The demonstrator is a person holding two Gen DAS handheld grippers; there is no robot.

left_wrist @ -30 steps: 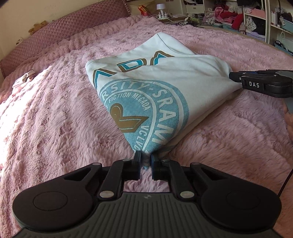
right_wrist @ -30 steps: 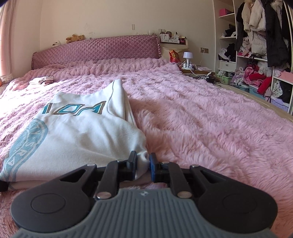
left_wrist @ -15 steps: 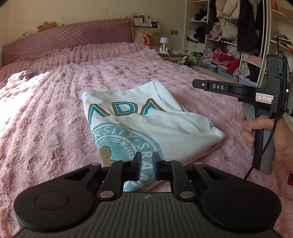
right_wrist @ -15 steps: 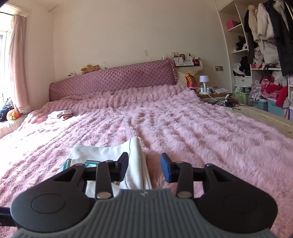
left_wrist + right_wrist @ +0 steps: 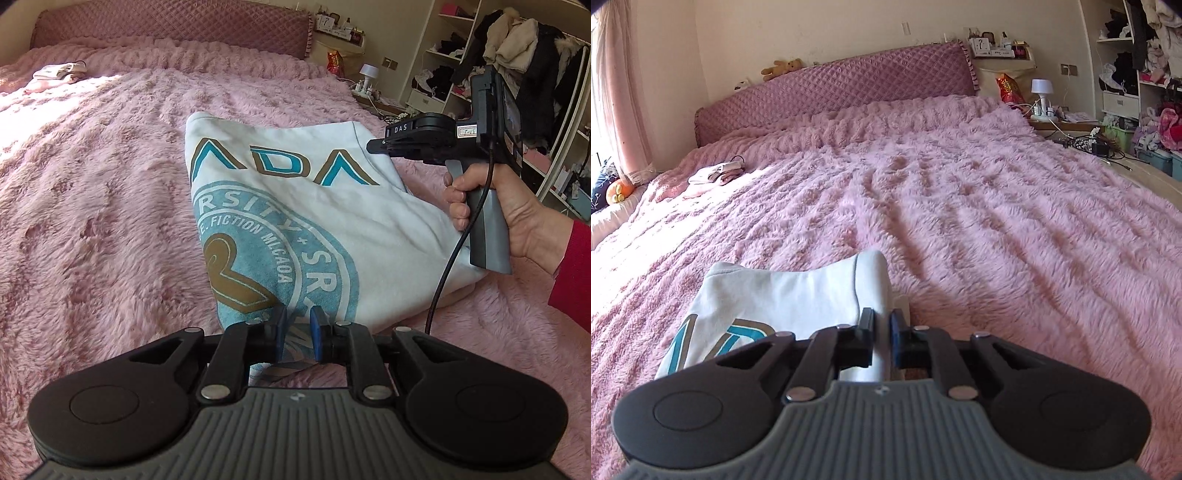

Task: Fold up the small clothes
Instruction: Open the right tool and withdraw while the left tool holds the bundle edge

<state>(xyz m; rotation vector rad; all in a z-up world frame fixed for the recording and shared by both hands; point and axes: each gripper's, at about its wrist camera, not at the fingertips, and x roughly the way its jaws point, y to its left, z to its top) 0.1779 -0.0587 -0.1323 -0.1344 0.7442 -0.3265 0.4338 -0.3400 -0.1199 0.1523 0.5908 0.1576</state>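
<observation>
I had the white sweatshirt (image 5: 314, 206) lying folded on the pink blanket (image 5: 96, 206). My left gripper (image 5: 295, 332) sat narrowly parted over its near edge, holding nothing I could confirm. My right gripper (image 5: 882, 338) pinched the far edge. Storage bins (image 5: 1160, 158) held clothes, well apart.

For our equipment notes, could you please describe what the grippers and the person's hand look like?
Both grippers, left and right, are black with blue finger pads and a ribbed grey base. The right one has a grey pistol handle, a white "DAS" label and a black cable. The right hand is bare, with a red sleeve.
</observation>
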